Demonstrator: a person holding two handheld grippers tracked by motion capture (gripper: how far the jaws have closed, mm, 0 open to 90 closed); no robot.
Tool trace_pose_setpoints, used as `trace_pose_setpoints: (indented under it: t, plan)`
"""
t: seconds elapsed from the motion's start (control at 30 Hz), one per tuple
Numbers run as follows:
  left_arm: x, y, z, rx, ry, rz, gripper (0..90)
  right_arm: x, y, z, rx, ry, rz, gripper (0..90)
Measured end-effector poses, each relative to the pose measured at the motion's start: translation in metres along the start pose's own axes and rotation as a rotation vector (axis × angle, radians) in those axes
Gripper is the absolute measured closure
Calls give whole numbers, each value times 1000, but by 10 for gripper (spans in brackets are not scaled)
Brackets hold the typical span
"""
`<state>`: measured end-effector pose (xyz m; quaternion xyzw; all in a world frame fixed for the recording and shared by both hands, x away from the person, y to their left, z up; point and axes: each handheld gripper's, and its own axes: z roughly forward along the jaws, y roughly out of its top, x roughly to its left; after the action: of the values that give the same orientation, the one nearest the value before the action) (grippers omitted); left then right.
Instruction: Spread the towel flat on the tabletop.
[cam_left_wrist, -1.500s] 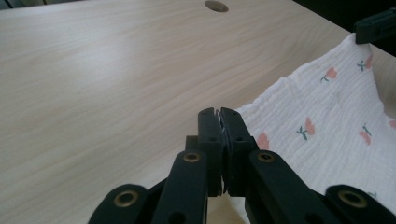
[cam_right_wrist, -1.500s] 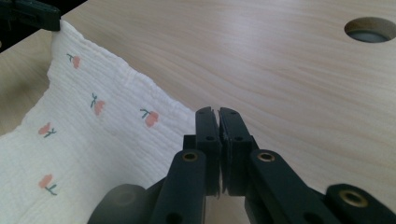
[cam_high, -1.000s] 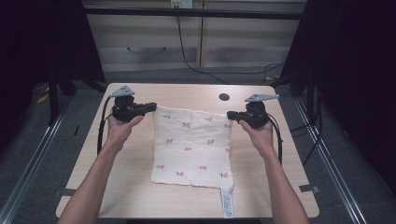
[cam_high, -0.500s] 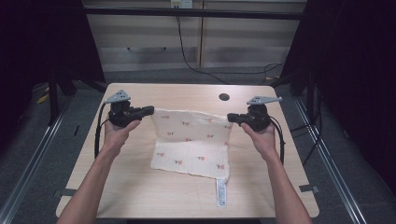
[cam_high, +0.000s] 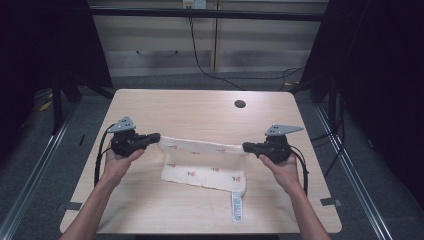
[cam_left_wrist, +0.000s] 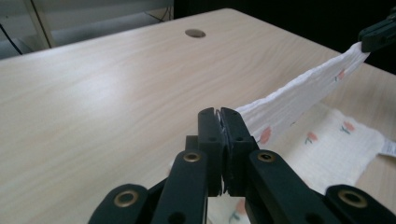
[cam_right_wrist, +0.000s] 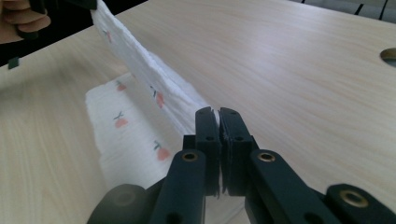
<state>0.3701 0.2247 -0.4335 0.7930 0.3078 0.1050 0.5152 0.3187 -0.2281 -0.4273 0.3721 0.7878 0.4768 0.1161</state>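
Both grippers' fingers (cam_left_wrist: 219, 122) clamped on cloth (cam_high: 202, 172) corners (taut between).

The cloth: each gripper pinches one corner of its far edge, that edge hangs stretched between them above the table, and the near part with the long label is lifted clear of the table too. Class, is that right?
Not quite. The left gripper and right gripper do hold the cloth stretched, but the high view shows its near part and label lying on the table.
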Motion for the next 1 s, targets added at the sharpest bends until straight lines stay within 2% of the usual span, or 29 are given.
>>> trace_pose_setpoints:
  t: [0.07, 0.13, 0.2, 0.37, 0.47, 0.53, 0.6, 0.73, 0.9, 1.0]
  plan:
    - [-4, -6, -2, 10, -14, 5, 882, 5, -8, -1, 3, 9, 0, 872]
    - [-8, -10, -5, 24, -7, 29, 881, 10, -13, -2, 8, 9, -2, 871]
    - [-9, -15, -5, 30, -11, 26, 881, 13, -18, -1, 17, 13, -9, 871]
    - [-19, -33, -2, 80, -30, 48, 881, 16, -32, 5, 38, 26, 12, 870]
    - [-24, -39, -5, 107, -32, 69, 881, 20, -40, 4, 56, 30, 7, 869]
    - [-28, -45, -6, 140, -31, 97, 879, 22, -45, 2, 51, 39, 12, 868]
    - [-28, -54, -6, 136, -35, 72, 878, 26, -51, 4, 68, 43, 12, 867]
    - [-29, -65, -3, 166, -47, 59, 873, 33, -63, 11, 123, 57, 1, 861]
    - [-32, -74, -4, 188, -71, 49, 848, 35, -69, 7, 128, 59, 10, 812]
    - [-31, -75, -7, 187, -71, 30, 784, 38, -73, 6, 148, 59, 12, 762]
